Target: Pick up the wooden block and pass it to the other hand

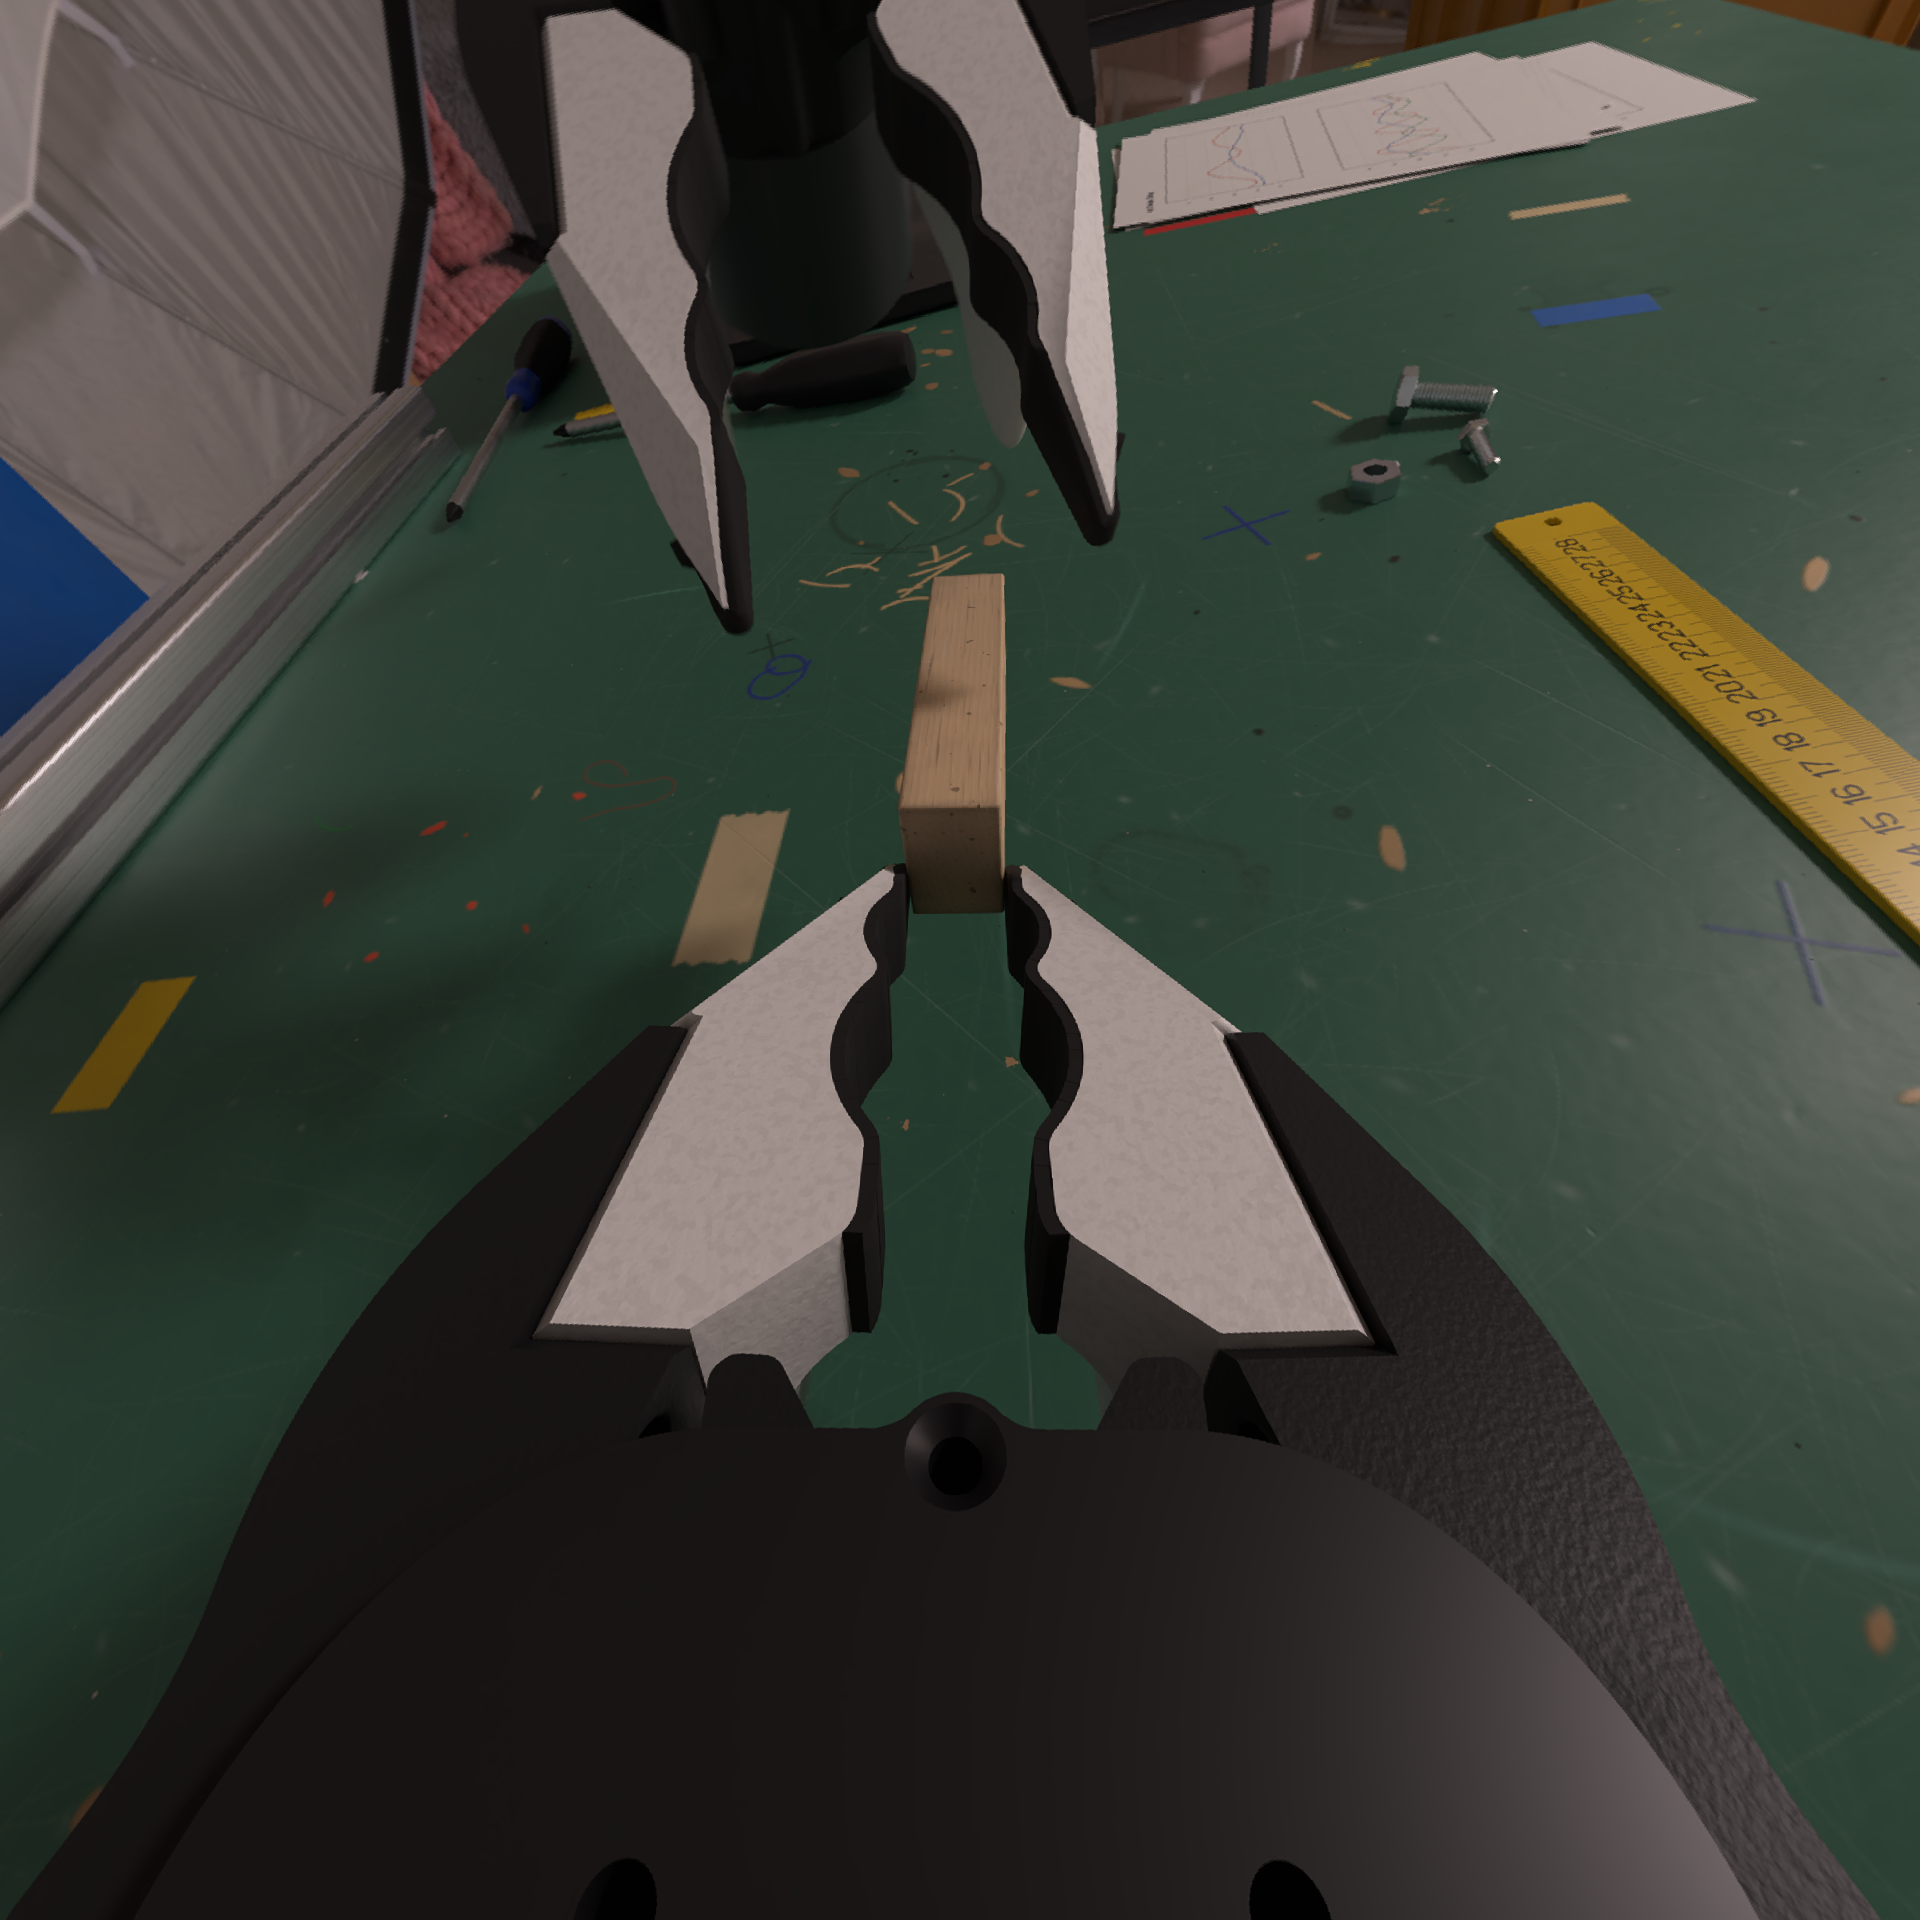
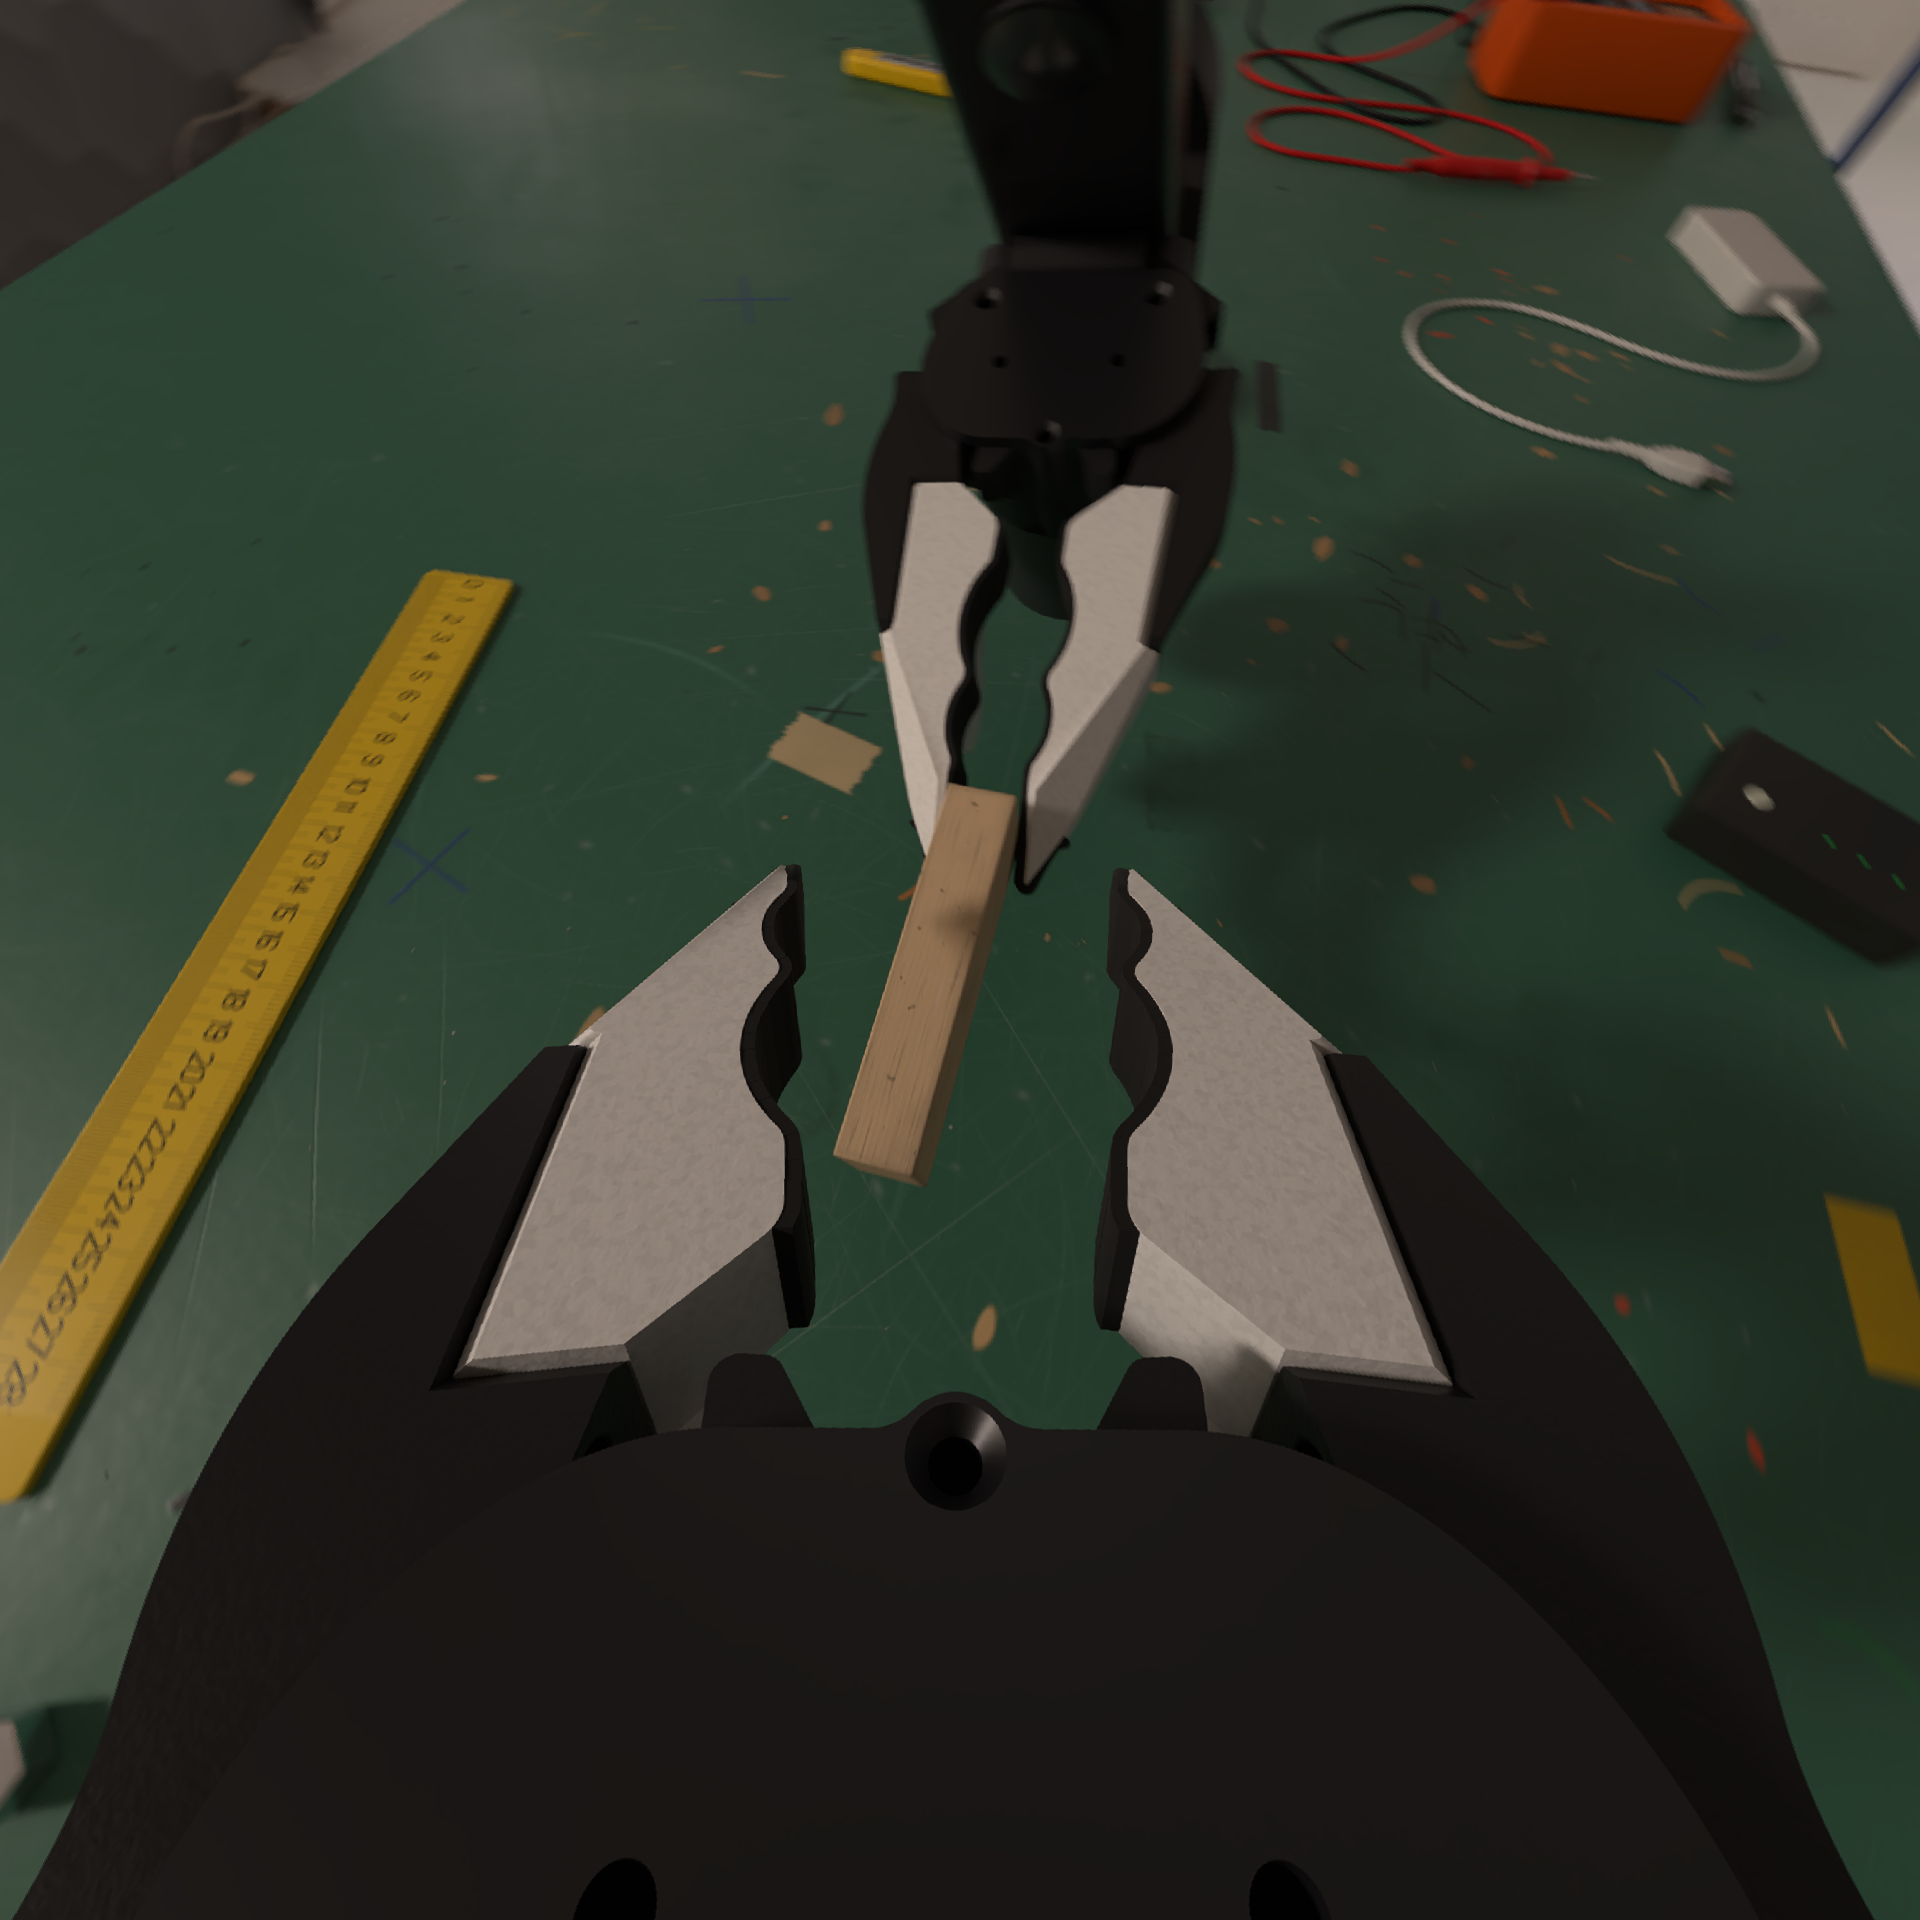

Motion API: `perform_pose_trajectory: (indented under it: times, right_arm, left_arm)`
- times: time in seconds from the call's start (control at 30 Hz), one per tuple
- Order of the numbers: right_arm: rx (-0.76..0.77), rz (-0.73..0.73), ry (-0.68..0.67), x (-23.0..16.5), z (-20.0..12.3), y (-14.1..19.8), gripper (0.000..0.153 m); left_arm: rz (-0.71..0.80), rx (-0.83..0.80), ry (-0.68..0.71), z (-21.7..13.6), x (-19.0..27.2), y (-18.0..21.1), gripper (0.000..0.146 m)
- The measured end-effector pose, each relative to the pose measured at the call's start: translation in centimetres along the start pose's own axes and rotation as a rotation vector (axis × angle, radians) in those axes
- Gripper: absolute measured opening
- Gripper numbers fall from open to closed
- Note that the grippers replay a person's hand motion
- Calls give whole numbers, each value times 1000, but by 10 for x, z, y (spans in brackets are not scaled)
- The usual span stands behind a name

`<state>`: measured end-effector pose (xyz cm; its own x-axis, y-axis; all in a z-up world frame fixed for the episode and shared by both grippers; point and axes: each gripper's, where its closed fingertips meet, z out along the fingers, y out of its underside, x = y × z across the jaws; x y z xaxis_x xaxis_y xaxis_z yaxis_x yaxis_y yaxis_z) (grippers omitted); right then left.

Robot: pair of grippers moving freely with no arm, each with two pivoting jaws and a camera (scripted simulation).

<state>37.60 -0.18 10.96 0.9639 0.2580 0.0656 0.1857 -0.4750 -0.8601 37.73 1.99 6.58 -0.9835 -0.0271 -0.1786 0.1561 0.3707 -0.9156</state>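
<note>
Wooden block (image 1: pixel 956 727), pale, long and rectangular, one only: pinched at its near end between the very fingertips of the left gripper (image 1: pixel 956 888), closed down to the block's width, and sticking out forward, clear of the green scuffed bench top (image 1: pixel 1351 1039). Seen from the right wrist, slanting into the gap of the right gripper (image 2: pixel 956 883), free end lying between the wide-spread fingers, touching neither pad.

Judged risky on several counts. Shallow tip hold only, so liable to pivot or slip if nudged. Slanted across the gap rather than square to it, so likely to be struck by one finger first on closing and twisted out of the left hold. Release by the left before a firm clamp by the right: a drop onto the bench.

Counted: two grippers, two fingers each. One yellow ruler (image 2: pixel 260 935) out past the left finger of the right gripper. Two steel bolts (image 1: pixel 1444 400) and one hex nut (image 1: pixel 1374 480) beyond the right finger of the left gripper, one blue-handled screwdriver (image 1: pixel 509 416) far off its left finger.
</note>
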Motion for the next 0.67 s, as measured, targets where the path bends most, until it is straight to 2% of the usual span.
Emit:
perform_pose_trajectory:
  times: [0.17, 0.4, 0.67]
  right_arm:
    - [-44, -77, -114, 1, 16, 3, 62]
    - [-49, -59, -147, 2, 25, 9, 59]
    - [-74, -49, -122, 0, 23, 15, 38]
  left_arm:
    - [6, -7, 14, -1, 2, 1, 18]
    - [4, -4, 22, -1, 3, 1, 18]
    - [-1, -2, 18, -1, 2, 1, 18]
